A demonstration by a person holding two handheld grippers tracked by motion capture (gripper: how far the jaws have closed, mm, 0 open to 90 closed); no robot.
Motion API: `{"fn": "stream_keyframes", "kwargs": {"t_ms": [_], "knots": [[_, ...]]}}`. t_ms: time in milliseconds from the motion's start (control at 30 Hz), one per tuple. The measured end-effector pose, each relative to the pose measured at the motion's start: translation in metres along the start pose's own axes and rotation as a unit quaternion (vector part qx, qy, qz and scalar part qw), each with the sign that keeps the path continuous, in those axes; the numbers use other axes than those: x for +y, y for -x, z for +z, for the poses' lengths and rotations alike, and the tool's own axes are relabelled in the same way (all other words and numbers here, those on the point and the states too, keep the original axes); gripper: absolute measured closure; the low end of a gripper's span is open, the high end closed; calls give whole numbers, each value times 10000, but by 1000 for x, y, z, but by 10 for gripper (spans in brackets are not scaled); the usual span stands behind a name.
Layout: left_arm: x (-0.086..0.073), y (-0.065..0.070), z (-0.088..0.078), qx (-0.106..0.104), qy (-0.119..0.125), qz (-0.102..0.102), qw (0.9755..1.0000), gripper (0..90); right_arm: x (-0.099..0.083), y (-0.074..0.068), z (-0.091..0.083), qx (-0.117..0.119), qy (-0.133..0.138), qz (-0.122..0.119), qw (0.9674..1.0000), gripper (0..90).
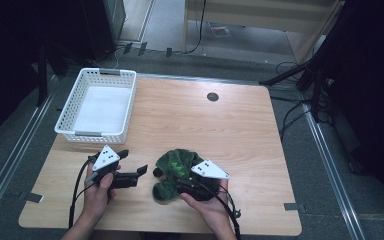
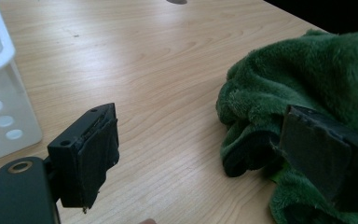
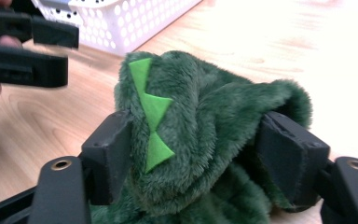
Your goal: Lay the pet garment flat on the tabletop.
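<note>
Green plush toy (image 1: pixel 176 172) lies crumpled on the worktop (image 1: pixel 240 135), near the front edge, right of centre. Right claw (image 3: pixel 200 158) straddles a fold of it: fur fills the gap and touches both pads, but jaws stand wide, so I can't tell if it's a real pinch or just resting around it. Light-green felt spikes (image 3: pixel 153 114) sit by its left pad. Left claw (image 2: pixel 200 154) is released, nothing between the jaws; one pad hangs over bare wood, the other right at the toy's near edge.

To do this well, I'd judge: right claw should bite deeper into a thick fold, not loose fur tips, then clamp firmly before lifting. Left claw moves in onto the opposite edge so the plush spreads rather than hangs bunched.

White perforated basket (image 1: pixel 97 105) stands empty at the far left corner, well apart from the toy. Light wood worktop, round grommet (image 1: pixel 212 96) near the back. Dark room, grey floor, cables and stands at right.
</note>
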State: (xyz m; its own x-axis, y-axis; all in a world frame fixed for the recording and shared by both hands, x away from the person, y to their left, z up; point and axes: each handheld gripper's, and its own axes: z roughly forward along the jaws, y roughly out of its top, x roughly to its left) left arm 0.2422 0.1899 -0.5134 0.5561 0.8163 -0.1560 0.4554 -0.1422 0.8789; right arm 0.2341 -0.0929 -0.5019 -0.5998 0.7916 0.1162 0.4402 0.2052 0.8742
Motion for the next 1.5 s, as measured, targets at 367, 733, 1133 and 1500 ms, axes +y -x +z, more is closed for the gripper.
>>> {"fn": "stream_keyframes", "kwargs": {"t_ms": [367,733,1133,1500], "knots": [[-3,5,13,-148,-161,3,9998,133,48,19,13,48,298,-40,9995,759],[-11,8,30,38,-533,-59,9986,136,71,53,25,-391,375,282,9981,402],[-9,13,58,200,-837,-253,9960,330,8,74,46,-179,-431,707,9964,706],[-12,2,54,-448,-1101,-517,9916,831,-5,53,30,344,-771,570,9948,844]]}}
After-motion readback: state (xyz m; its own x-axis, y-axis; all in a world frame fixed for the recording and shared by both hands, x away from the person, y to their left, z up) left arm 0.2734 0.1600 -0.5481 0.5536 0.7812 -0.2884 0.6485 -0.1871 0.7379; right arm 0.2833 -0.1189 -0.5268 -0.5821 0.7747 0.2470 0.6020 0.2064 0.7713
